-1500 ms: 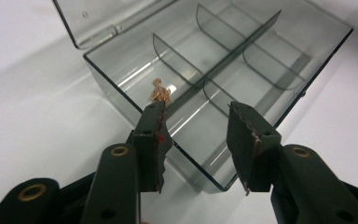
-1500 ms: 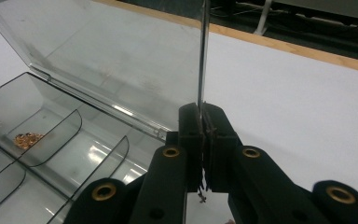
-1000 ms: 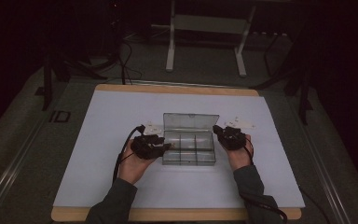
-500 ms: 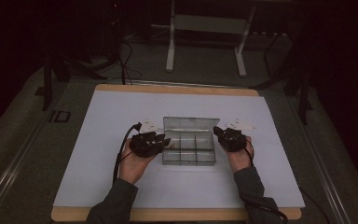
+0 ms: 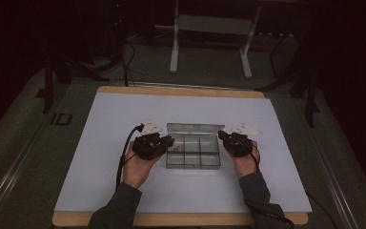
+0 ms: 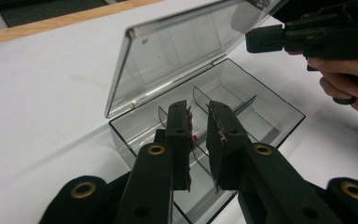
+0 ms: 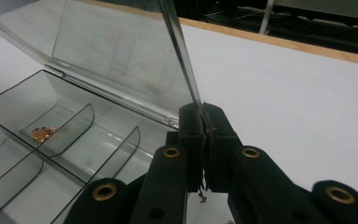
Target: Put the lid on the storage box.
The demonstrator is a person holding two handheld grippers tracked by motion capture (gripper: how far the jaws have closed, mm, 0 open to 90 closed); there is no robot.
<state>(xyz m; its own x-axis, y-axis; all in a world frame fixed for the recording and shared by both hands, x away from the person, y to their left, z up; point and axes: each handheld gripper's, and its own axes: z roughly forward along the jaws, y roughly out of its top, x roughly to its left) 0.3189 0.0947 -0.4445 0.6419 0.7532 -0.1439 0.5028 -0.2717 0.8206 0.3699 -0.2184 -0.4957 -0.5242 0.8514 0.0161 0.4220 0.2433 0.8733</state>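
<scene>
A clear plastic compartment box (image 5: pixel 193 160) lies in the middle of the white sheet, its lid (image 5: pixel 195 128) standing up at the back. My right gripper (image 5: pixel 221 136) is at the box's right end, shut on the lid's side edge (image 7: pixel 182 51), which runs straight into the pressed pads of the right gripper (image 7: pixel 201 109). My left gripper (image 5: pixel 169 141) reaches over the box's left end. The jaws of the left gripper (image 6: pixel 198 109) have just been closing and stand a narrow gap apart, pressing on nothing. A few small orange pieces (image 7: pixel 43 133) lie in one left compartment.
The white sheet (image 5: pixel 100 143) covers a wooden-edged table (image 5: pixel 181 90). A metal stand (image 5: pixel 209 43) and cables are on the dark floor beyond the far edge. The other compartments (image 7: pixel 88 154) hold nothing. The person's right hand and gripper (image 6: pixel 307 35) are at the box's far corner.
The left gripper's jaws have drawn closer together over the box's left end. The right gripper and the raised lid have kept still.
</scene>
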